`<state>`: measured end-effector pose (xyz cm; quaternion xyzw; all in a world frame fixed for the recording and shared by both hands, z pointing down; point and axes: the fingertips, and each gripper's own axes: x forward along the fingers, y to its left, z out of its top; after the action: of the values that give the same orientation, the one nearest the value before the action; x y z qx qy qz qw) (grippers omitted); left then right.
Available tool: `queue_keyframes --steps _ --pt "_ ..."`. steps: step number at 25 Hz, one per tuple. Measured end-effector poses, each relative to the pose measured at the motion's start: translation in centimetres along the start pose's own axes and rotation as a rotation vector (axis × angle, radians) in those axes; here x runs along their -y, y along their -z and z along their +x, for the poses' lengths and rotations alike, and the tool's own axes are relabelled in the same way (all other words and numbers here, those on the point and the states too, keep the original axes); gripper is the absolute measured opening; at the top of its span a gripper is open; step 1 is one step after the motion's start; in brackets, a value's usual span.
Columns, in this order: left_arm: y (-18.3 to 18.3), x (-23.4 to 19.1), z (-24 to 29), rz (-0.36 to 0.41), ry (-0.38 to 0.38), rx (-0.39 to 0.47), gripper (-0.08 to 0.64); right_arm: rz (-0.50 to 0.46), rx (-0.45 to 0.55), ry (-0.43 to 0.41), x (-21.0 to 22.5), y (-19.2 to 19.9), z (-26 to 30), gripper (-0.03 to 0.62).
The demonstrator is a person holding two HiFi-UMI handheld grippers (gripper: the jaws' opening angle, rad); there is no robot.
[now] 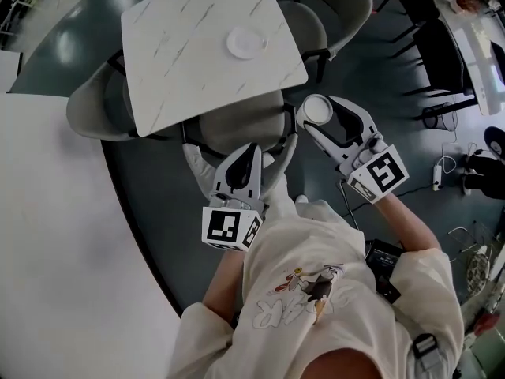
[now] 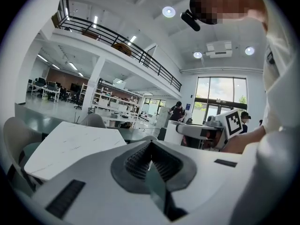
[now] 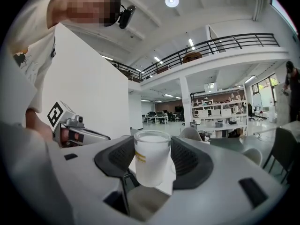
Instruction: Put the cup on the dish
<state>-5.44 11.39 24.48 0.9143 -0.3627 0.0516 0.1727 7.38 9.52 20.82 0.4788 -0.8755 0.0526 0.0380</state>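
A small white dish (image 1: 247, 42) lies on the white marble table (image 1: 189, 61), toward its right side. My right gripper (image 1: 319, 114) is shut on a white cup (image 1: 316, 107), held in the air off the table's near right corner. In the right gripper view the cup (image 3: 151, 158) stands upright between the dark pads (image 3: 187, 159). My left gripper (image 1: 250, 148) is shut and empty, in front of the table's near edge. The left gripper view looks past its closed tips (image 2: 150, 146) to the table (image 2: 70, 144) and to the cup (image 2: 174, 132).
Grey shell chairs stand round the table: one at the left (image 1: 95, 105), one at the back right (image 1: 339, 6), one tucked under the near edge (image 1: 237, 129). Black chairs (image 1: 442, 54) and floor cables (image 1: 454, 164) are off to the right. A large white surface (image 1: 55, 235) fills the left.
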Motion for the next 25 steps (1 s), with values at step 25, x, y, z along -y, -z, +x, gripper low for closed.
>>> queue_keyframes --steps 25 --pt "1.2 -10.0 9.8 0.027 -0.150 -0.007 0.003 -0.059 -0.037 -0.093 7.0 3.5 11.2 0.244"
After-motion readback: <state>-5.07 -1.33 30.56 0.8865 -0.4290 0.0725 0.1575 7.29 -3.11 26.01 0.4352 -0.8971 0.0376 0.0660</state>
